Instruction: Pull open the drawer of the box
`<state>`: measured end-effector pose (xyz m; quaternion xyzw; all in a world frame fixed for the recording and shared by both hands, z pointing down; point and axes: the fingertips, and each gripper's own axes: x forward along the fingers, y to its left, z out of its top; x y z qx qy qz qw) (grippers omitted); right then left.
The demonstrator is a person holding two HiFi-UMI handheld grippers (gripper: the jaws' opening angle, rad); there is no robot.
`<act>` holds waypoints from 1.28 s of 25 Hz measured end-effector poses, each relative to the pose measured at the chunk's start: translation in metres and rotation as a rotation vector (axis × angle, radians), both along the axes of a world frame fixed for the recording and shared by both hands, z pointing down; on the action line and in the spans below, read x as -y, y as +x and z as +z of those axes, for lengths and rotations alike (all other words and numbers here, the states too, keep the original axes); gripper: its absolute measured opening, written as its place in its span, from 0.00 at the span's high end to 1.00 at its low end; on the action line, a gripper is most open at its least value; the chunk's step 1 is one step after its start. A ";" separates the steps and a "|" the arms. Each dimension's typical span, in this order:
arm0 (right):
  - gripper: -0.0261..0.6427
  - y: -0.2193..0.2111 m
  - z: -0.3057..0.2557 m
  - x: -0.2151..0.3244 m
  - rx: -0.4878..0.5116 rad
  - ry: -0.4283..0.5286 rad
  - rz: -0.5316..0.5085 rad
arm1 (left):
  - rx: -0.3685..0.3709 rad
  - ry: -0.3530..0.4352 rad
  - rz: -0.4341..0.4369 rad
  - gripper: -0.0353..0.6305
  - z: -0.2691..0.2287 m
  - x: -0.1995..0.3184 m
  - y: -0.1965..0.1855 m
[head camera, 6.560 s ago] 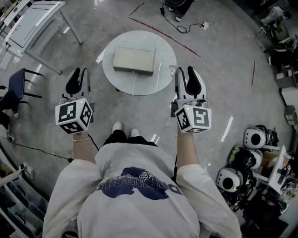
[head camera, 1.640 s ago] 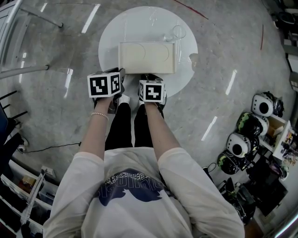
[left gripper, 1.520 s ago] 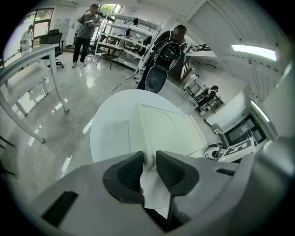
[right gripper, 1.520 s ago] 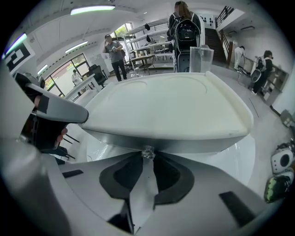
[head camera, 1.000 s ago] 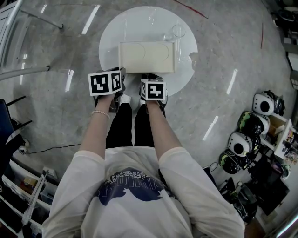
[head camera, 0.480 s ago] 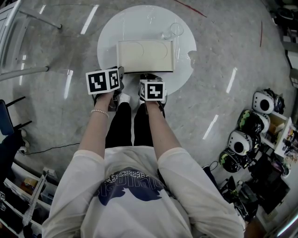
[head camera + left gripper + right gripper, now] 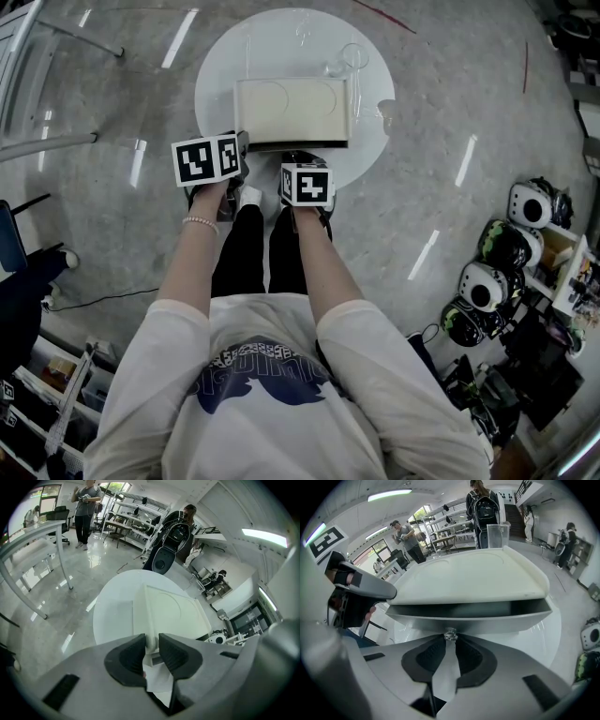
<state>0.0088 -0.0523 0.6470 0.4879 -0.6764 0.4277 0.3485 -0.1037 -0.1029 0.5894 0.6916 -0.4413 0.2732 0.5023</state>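
A cream box (image 7: pixel 291 108) lies on the round white table (image 7: pixel 370 141). My left gripper (image 7: pixel 241 143) sits at the box's near left corner. In the left gripper view that corner of the box (image 7: pixel 173 613) stands between the pads, and the left gripper (image 7: pixel 151 651) is shut on it. My right gripper (image 7: pixel 302 156) is at the middle of the box's front. It (image 7: pixel 450 641) is shut on the small clear drawer knob (image 7: pixel 450 633). The drawer front (image 7: pixel 487 620) stands slightly out, with a dark gap under the box top (image 7: pixel 478 573).
A clear glass cup (image 7: pixel 352 61) stands behind the box's far right corner. Several helmets (image 7: pixel 487 291) are stacked on the floor at the right, and a metal table frame (image 7: pixel 37 141) is at the left. People stand far off in the room (image 7: pixel 405 534).
Both grippers stay at the box's near edge. The dark gap along the box's front looks a little wider than a second ago.
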 end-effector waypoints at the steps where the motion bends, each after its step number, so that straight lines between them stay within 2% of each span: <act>1: 0.87 0.001 0.001 -0.001 -0.001 -0.001 0.000 | 0.001 -0.001 0.000 0.80 0.001 0.000 0.000; 32: 0.87 0.001 -0.002 -0.024 0.018 -0.023 0.005 | 0.006 -0.009 -0.010 0.80 -0.001 -0.002 0.000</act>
